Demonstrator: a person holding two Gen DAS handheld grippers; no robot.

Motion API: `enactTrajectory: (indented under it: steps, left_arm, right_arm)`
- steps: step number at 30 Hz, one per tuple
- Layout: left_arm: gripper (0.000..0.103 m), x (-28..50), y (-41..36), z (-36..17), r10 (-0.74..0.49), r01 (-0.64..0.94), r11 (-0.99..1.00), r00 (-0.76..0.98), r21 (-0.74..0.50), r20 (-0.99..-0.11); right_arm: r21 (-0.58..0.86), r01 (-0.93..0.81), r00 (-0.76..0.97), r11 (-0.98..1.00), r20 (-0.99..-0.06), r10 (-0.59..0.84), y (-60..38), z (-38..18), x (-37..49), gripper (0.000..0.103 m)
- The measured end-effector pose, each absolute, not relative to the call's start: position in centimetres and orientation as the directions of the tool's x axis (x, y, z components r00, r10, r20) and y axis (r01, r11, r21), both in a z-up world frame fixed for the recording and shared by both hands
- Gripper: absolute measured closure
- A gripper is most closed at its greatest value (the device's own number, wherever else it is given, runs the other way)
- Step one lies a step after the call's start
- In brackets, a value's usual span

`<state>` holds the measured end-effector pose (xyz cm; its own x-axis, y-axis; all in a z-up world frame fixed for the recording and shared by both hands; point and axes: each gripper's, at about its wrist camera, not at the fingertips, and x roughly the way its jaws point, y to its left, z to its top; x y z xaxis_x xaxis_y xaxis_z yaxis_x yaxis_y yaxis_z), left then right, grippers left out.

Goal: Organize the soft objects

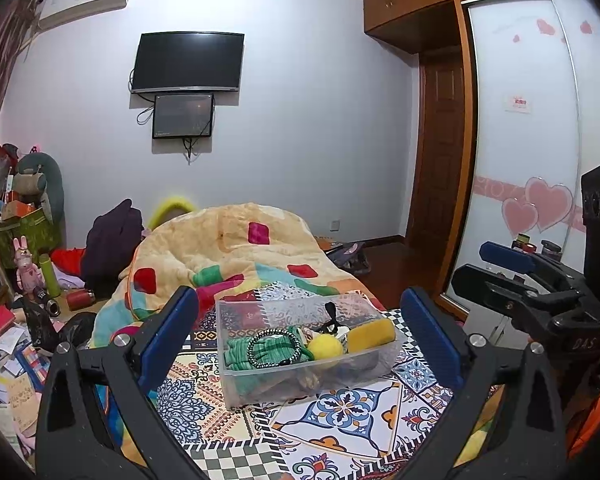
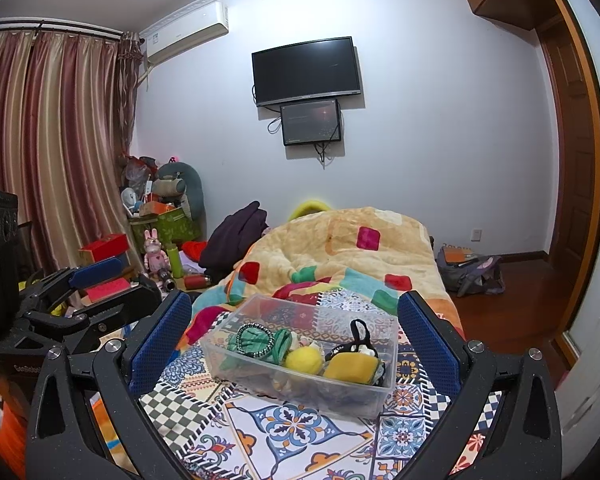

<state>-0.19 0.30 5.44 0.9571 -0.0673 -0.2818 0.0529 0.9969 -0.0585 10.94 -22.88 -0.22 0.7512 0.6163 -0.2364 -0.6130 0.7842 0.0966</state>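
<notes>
Both our grippers hang wide open and empty: left gripper (image 1: pixel 300 344), right gripper (image 2: pixel 294 344), each framing the clear bin (image 1: pixel 236 380) from above. Soft items sit inside it on the patterned mat (image 1: pixel 340 420): green cloth (image 1: pixel 240 354), yellow ball (image 1: pixel 325 347), yellow sponge (image 1: pixel 370 334). Looks sorted; we're likely holding off clear.

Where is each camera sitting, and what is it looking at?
Left wrist view: sits on the left gripper, looking forward over the clear bin toward the TV; its blue fingers are spread apart, and the right gripper shows at right.
Right wrist view: sits on the right gripper, facing the same way; the left gripper shows at left.
Both share the bin, blanket, yellow ball and TV.
</notes>
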Motion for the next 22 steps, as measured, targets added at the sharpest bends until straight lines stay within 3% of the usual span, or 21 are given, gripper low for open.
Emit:
enactTrajectory:
  steps: [22]
  left_arm:
    - [0.000,-0.10,0.36,5.49,-0.087,0.072,0.996,0.951,-0.061,-0.297]
  right_arm:
    - [0.098,-0.601,0.753,0.793,-0.264,0.603,-23.07,-0.81,11.34,0.000]
